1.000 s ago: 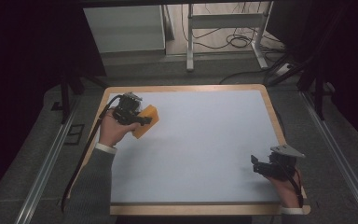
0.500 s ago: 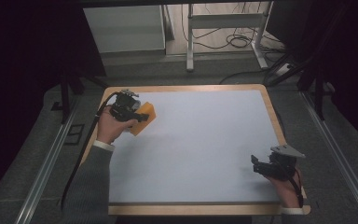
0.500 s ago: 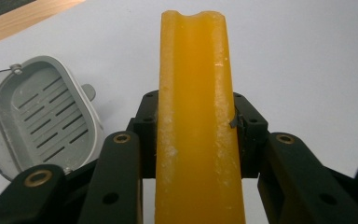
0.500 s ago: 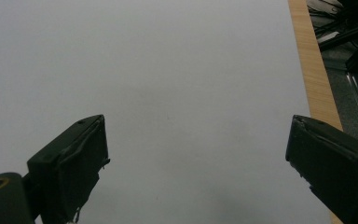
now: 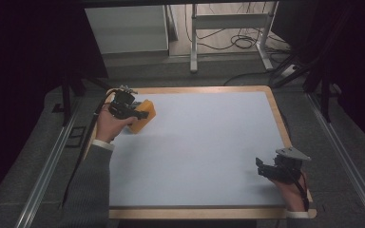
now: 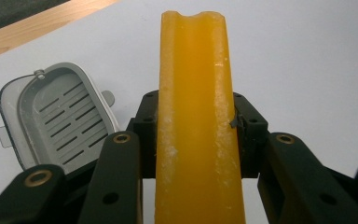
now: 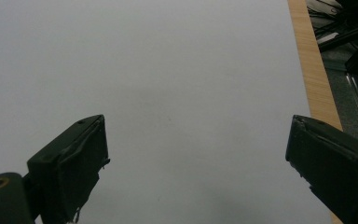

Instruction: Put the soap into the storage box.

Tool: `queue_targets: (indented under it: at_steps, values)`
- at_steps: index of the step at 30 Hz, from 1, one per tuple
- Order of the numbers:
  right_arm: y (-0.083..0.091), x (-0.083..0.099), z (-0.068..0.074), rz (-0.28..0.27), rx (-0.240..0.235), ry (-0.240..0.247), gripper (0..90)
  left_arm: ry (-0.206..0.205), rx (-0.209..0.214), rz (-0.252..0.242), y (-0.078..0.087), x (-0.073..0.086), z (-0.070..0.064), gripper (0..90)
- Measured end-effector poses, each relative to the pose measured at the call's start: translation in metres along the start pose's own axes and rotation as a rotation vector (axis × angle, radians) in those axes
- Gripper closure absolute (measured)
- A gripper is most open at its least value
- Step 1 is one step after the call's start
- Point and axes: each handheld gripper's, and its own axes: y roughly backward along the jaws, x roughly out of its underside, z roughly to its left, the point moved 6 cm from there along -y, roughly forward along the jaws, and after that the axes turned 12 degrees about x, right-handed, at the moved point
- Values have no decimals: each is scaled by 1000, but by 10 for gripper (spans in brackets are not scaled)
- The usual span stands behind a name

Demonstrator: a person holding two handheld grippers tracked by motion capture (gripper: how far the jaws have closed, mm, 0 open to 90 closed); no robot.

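Observation:
My left gripper [image 5: 134, 113] is at the far left of the white table [image 5: 204, 147], shut on a yellow-orange block [image 5: 141, 117]. In the left gripper view the block [image 6: 193, 70] stands edge-on between the two black jaws, my left gripper [image 6: 196, 128] clamping it on both sides. A grey slotted lid [image 6: 58, 119] lies flat on the table just left of it. My right gripper [image 5: 262, 169] rests near the front right corner, and in its own view my right gripper [image 7: 198, 137] is open wide with bare table between the jaws.
A wooden rim [image 5: 280, 123] frames the white table, seen also as the rim [image 7: 314, 70] at the right. Metal rails [image 5: 47, 166] run along both sides. A white cabinet [image 5: 126, 28] and a metal stand with cables [image 5: 228, 28] lie beyond the far edge.
My left gripper has shifted a little to the left and away with the yellow block held in it. The right gripper has stayed where it was.

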Motion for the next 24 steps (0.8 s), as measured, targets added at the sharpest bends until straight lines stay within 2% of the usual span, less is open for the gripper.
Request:
queue_targets:
  at_steps: [14, 24]
  values:
    - [-1, 1, 2, 5, -3, 3, 57, 38, -7, -14, 1, -9, 19, 612]
    - [-2, 1, 2, 6, 0, 4, 57, 101, -24, 1, -7, -6, 41, 612]
